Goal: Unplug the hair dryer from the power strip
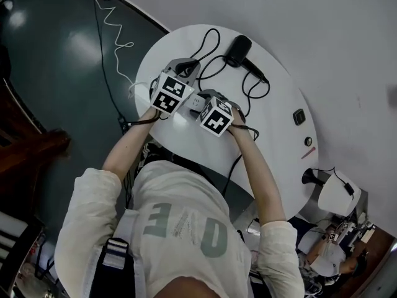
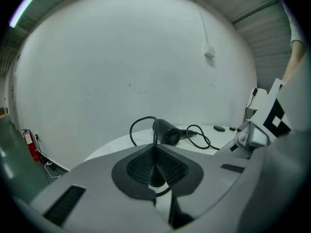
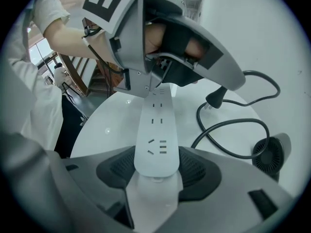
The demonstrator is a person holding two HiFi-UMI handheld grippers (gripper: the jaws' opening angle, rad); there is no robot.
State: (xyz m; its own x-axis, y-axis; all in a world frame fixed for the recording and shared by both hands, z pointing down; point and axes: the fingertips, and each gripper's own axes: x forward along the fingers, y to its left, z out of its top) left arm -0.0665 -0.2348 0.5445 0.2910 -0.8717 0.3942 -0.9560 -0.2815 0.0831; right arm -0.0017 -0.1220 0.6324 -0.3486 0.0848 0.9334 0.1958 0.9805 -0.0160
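Black hair-dryer plug [image 3: 216,98]: hangs free beside white oblong power strip [image 3: 155,130]. My left tongs [image 2: 155,178] pinch its black cord [image 2: 131,132]; my right tongs [image 3: 155,174] clamp the strip's end.

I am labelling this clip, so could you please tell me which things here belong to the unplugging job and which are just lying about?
In the job: hair dryer; its cord, in the shut left tool; plug, already out; power strip, gripped by the right tool.
Lying about: small black box; red stick; white cable.
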